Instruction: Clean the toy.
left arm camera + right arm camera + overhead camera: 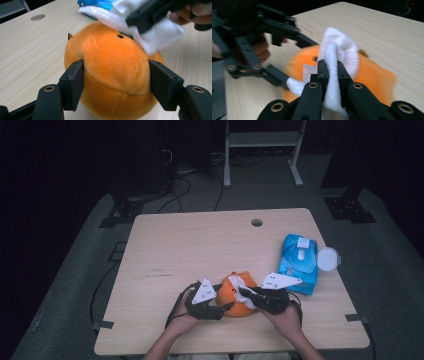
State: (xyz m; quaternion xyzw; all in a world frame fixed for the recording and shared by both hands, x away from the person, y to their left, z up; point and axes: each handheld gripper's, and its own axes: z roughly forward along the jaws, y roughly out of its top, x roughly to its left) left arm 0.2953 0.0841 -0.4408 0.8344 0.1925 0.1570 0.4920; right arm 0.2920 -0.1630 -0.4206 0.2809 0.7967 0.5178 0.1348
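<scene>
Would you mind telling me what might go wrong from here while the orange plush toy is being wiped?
1. The left gripper clamps the round orange plush toy only at its sides; wiping pressure might roll or squeeze it out.
2. The right gripper pinches the white wipe by a narrow fold, so dragging may pull it free.
3. The right gripper works close to the blue wipes pack and could nudge it toward the table edge.

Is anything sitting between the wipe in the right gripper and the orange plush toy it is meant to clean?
Nothing visible does. The white wipe, pinched in the right gripper, already lies on top of the orange plush toy. The left gripper clamps the toy's sides lower down, clear of the wiped area.
</scene>
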